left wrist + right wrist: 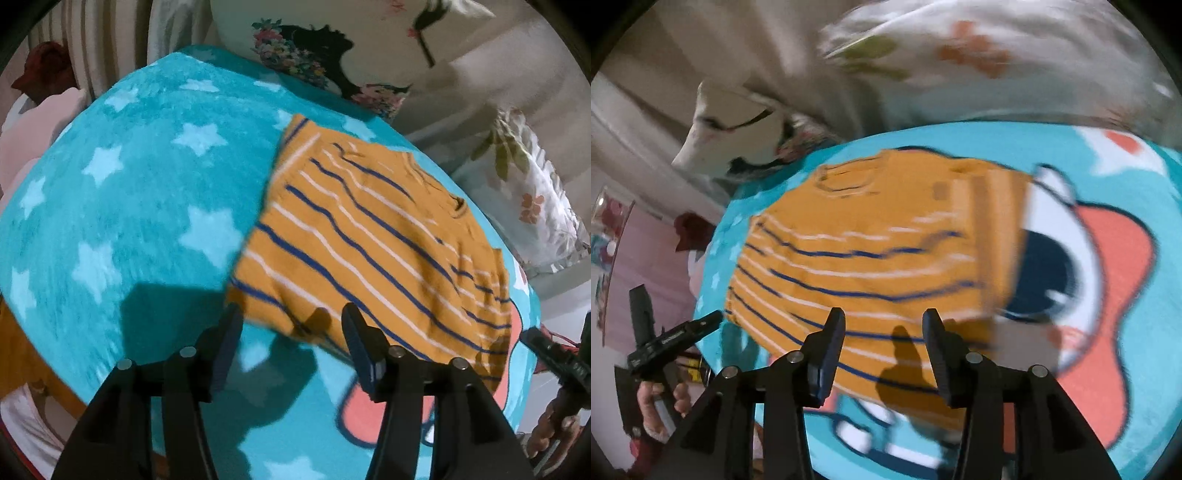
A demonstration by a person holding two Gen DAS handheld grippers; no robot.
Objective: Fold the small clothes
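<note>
Star-patterned blanket [122,206] lies bare left of the striped shirt [369,236]; pillows [325,55] crowd its far edge.

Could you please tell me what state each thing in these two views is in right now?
Striped shirt: lying folded on the blanket, not gripped.
Blanket: spread out under the shirt.
Left gripper: open, nothing between its jaws, at the shirt's near edge.
Right gripper: open, nothing between its jaws, above the shirt.
Floral pillows: resting beyond the blanket.
</note>
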